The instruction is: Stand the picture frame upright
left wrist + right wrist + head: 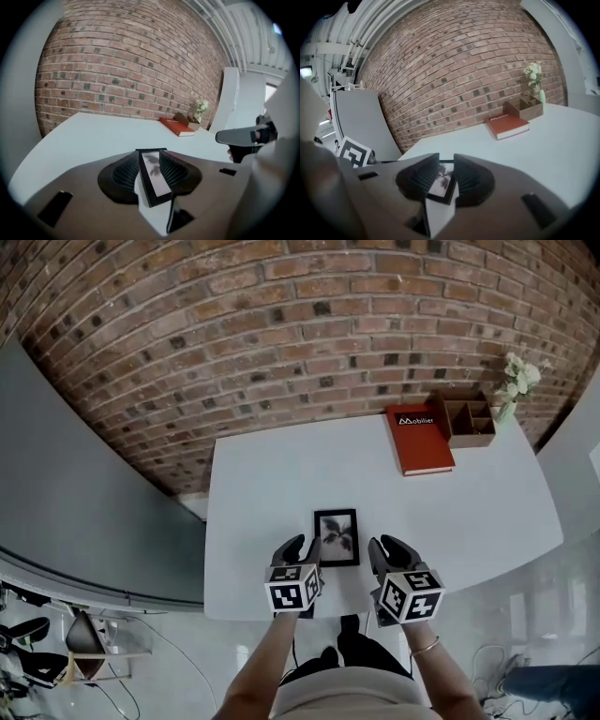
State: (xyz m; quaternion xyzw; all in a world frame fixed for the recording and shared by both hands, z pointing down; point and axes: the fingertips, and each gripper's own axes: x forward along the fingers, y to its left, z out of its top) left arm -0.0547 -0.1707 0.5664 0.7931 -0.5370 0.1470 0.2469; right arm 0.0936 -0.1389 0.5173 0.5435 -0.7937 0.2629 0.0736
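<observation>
**Black frame flat on the table, both claws open beside it**

White tabletop [272, 474] fills the head view, and only that view gives the whole layout. The picture frame [336, 537] lies face up near the front edge. The left gripper [302, 547] is at its left side and the right gripper [386, 547] is a little off its right side. Far back to the right are a red book [419, 442], a wooden organiser [466, 418] and a small spray of pale flowers [517, 379], all in front of a brick wall [281, 334].

The left gripper view looks low across the table. There the frame [152, 176] shows through the gap of the left gripper [149, 155]. The jaws stand apart and I see no pad pressing on the frame. A dark finger of the right gripper [243, 136] juts in from the side.

The right gripper view shows the frame [440, 180] slantwise through the gap of the right gripper [446, 159], whose jaws are also apart and hold nothing. The left gripper's marker cube [354, 152] sits at that view's left.

The frame is small and upright in format, with a thin black border. It holds a pale print of a dark leafy sprig.
</observation>
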